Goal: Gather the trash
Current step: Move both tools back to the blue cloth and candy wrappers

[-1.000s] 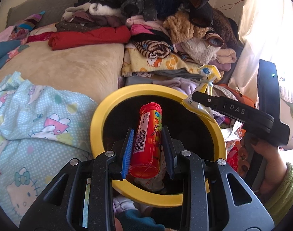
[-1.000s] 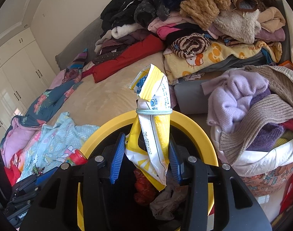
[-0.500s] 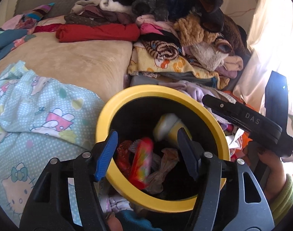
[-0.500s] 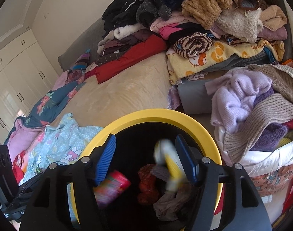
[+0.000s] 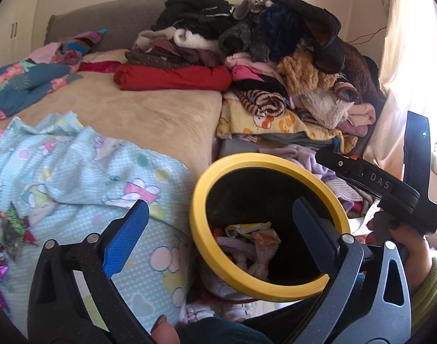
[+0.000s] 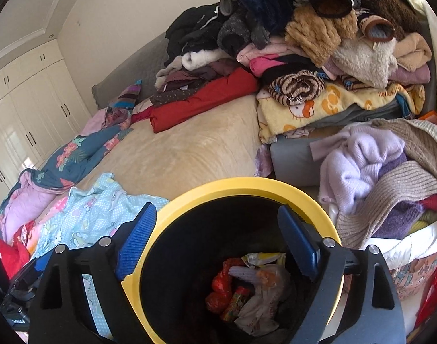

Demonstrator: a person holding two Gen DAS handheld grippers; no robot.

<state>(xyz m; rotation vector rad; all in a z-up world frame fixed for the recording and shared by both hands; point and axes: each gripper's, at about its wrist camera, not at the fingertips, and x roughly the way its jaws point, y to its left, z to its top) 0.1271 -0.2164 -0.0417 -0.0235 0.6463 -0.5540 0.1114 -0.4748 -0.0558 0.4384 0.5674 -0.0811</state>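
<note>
Your left gripper [image 5: 218, 220] and right gripper [image 6: 217, 226] gape wide, empty, over the bin [image 6: 189, 197]; wrappers [image 5: 9, 235] remain on the bed.

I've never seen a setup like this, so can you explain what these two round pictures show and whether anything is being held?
No robot here: a person holds a clamp-like tool in each hand, and each carries a wide-angle camera looking out along its two jaws. One picture is from the left gripper, the other from the right gripper. Both stand open and hold nothing. Below them is a yellow-rimmed bin with wrappers and a red candy tube inside. Behind lies a bed with a blue patterned blanket and a clothes pile. More wrappers lie at the left view's edge.
</note>
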